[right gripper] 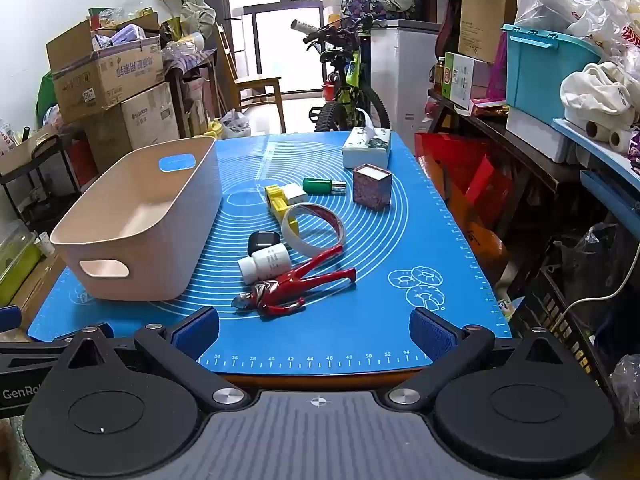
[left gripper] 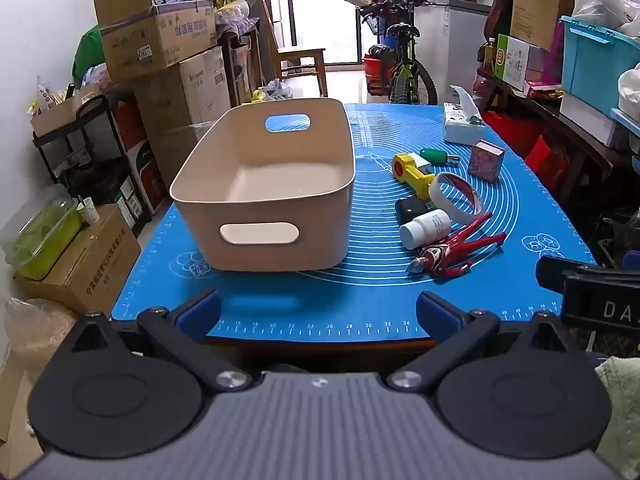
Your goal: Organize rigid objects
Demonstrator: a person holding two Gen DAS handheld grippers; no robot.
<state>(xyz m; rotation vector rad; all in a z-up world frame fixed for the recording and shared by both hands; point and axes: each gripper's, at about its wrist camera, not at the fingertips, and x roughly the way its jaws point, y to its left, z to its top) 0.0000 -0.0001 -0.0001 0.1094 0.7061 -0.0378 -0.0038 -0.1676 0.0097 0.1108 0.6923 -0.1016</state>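
**Inspector:** Status of the items?

**Assistant:** Loose pile on the blue mat [right gripper: 360, 332], right of the beige bin [right gripper: 136, 220]. Nearest the table edge lies a red figure [right gripper: 296, 284], touching a white bottle [right gripper: 266, 262]. Behind these sit a black case [right gripper: 262, 240], a tape ring [right gripper: 314, 226], a yellow tool [right gripper: 280, 200], a green cylinder [right gripper: 322, 185] and a patterned box [right gripper: 372, 186]. A tissue box [right gripper: 366, 148] stands farthest back.

**Inspector:** The bin?

**Assistant:** Empty, upright, nothing sorted yet.

**Inspector:** Grippers?

**Assistant:** Left gripper [left gripper: 318, 312] faces the bin, right gripper [right gripper: 314, 330] faces the pile. Both have fingers spread wide, holding nothing, short of the table edge.

**Inspector:** Step in hand?

**Assistant:** In my judgement, the first pick. The right gripper should advance over the red figure, straddle its torso, then close.
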